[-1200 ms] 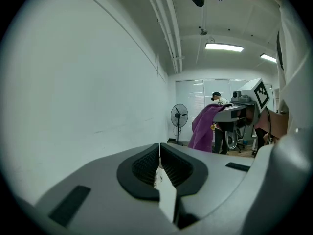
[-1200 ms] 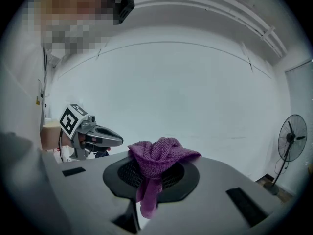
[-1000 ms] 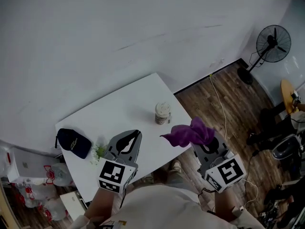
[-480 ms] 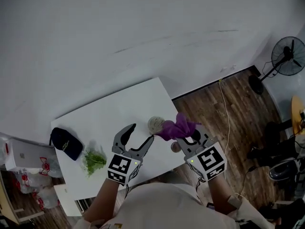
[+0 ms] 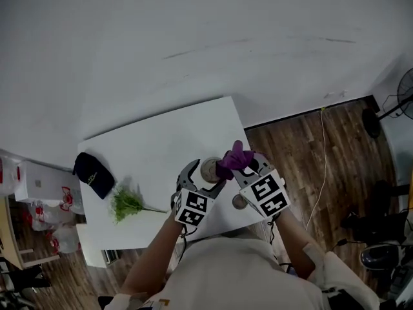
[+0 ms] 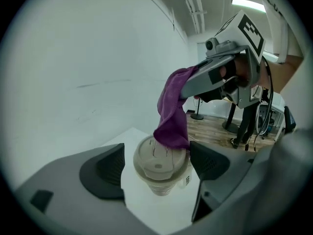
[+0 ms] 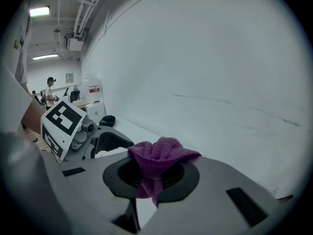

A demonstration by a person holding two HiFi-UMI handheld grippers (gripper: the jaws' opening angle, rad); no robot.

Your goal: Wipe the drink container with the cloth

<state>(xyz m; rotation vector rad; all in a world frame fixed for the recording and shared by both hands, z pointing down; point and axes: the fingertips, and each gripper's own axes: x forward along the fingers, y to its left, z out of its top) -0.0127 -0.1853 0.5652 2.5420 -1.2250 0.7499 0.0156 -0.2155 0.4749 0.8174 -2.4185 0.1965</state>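
**A:** Where's the cup (image 5: 210,170) sitting?

**B:** Upright on the white table (image 5: 161,144), close to the near edge and toward the corner by the wooden floor (image 5: 303,147). Its lid (image 6: 156,156) is on.

**A:** And the left gripper (image 5: 207,175)?

**B:** Its jaws have just been opening and now stand wide apart, one on each side of the cup. In the left gripper view the cup is right between the two dark pads (image 6: 103,169). There's a clear gap at the left pad. The right pad is very near the lid's rim, and I can't say whether it touches.

**A:** So it isn't gripping it?

**B:** No squeeze that I can see.

**A:** What about the right gripper (image 5: 240,168)?

**B:** Pinched together on the purple cloth (image 5: 235,158). In the right gripper view a bunched fold stands up above the closed jaws and a strip hangs below them.

**A:** Where's the cloth relative to the cup?

**B:** It hangs from the jaws over the cup's far side. Its lower end seems to rest on the back edge of the lid, though the angle makes that hard to confirm.

**A:** Anything else on the table?

**B:** A dark cap (image 5: 94,175) at the left end and a green sprig (image 5: 126,204) just beside it, both well apart from the cup.
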